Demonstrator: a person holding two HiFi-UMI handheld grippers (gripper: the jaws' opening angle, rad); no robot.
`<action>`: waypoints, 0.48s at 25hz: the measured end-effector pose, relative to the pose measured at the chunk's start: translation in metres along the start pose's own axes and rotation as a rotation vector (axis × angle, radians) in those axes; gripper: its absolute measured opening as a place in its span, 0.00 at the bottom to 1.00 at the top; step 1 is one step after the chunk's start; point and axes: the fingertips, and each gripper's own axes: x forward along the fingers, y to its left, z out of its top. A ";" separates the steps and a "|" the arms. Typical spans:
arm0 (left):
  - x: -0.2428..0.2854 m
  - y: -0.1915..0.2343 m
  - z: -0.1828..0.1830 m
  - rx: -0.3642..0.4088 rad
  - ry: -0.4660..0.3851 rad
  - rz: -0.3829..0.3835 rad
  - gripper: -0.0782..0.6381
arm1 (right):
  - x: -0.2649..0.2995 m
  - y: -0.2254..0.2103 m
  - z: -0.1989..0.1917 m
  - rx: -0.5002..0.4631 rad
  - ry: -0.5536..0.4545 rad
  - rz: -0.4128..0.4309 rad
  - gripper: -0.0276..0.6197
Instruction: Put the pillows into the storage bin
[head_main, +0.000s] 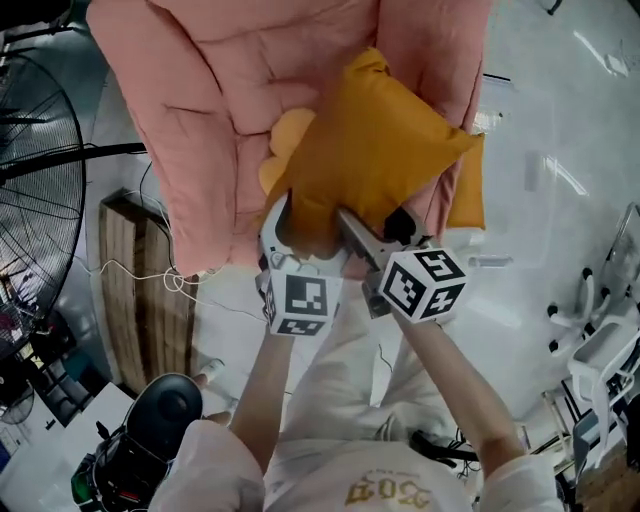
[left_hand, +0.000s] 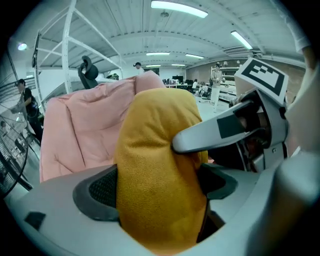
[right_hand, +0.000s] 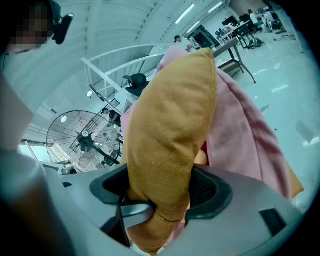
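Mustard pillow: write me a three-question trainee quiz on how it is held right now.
1. True or false: the mustard pillow is clamped by both the left gripper and the right gripper.
2. What lies directly behind the pillow? A. a pink quilted cushion B. a blue tarpaulin C. a cardboard box
3. Fill in: at the head view's left edge stands a wire-caged floor ____.
Key: 1 true; 2 A; 3 fan.
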 end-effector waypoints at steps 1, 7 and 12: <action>0.000 -0.005 0.003 0.008 -0.003 -0.007 0.82 | -0.005 -0.002 0.002 0.005 -0.011 -0.005 0.60; 0.003 -0.046 0.026 0.069 -0.013 -0.040 0.82 | -0.047 -0.024 0.015 0.028 -0.073 -0.023 0.60; 0.015 -0.079 0.045 0.112 -0.001 -0.073 0.82 | -0.074 -0.050 0.028 0.069 -0.101 -0.038 0.60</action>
